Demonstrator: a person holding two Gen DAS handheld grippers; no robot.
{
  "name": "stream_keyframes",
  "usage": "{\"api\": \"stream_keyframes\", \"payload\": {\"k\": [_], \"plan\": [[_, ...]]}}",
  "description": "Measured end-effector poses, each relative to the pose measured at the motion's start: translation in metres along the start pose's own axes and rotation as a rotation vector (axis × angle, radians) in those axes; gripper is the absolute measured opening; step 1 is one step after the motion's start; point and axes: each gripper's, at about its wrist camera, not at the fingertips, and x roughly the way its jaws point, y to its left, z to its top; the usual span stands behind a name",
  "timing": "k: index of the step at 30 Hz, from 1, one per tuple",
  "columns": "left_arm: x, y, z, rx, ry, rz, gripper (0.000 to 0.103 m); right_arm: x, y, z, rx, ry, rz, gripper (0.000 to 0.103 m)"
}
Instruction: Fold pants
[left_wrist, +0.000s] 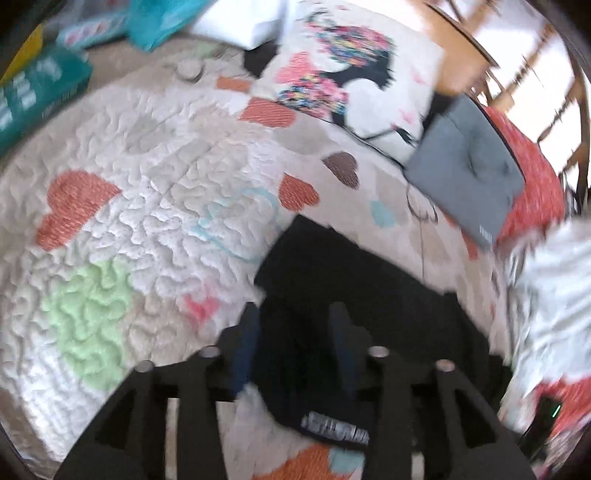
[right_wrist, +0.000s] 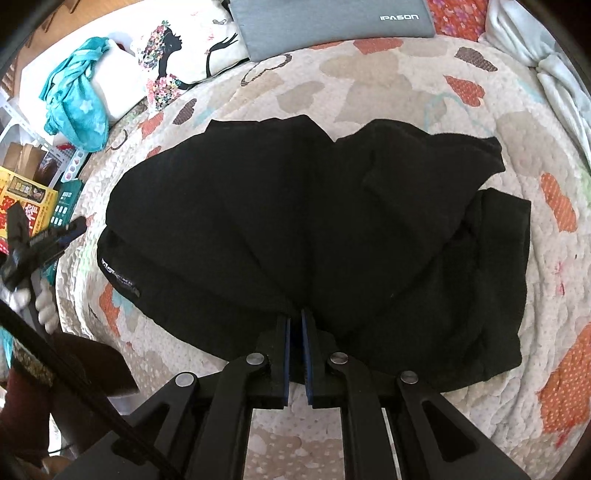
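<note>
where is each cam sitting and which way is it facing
Left wrist: on the left gripper, angled down over the quilt and a corner of the black pants; only its open fingers show.
Right wrist: on the right gripper, looking down across the pants, jaws shut on the near edge; a gloved hand shows at left.
Shared: pants, quilt, printed pillow, grey pad.
</note>
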Motion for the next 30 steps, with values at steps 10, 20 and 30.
{"api": "stream_keyframes", "payload": {"k": [10, 20, 30], "plan": [[0.069, -0.005, 0.025, -0.062, 0.170, 0.038, 0.044, 0.002, 0.000, 0.001, 0.007, 0.000, -0.007, 0.006], [0.019, -0.030, 0.020, 0.008, 0.026, -0.015, 0.019, -0.001, 0.006, 0.001, -0.003, -0.021, -0.039, 0.006], [-0.018, -0.002, -0.008, -0.140, 0.055, -0.081, 0.019, -0.022, 0.011, -0.006, -0.011, -0.043, 0.001, 0.006]]}}
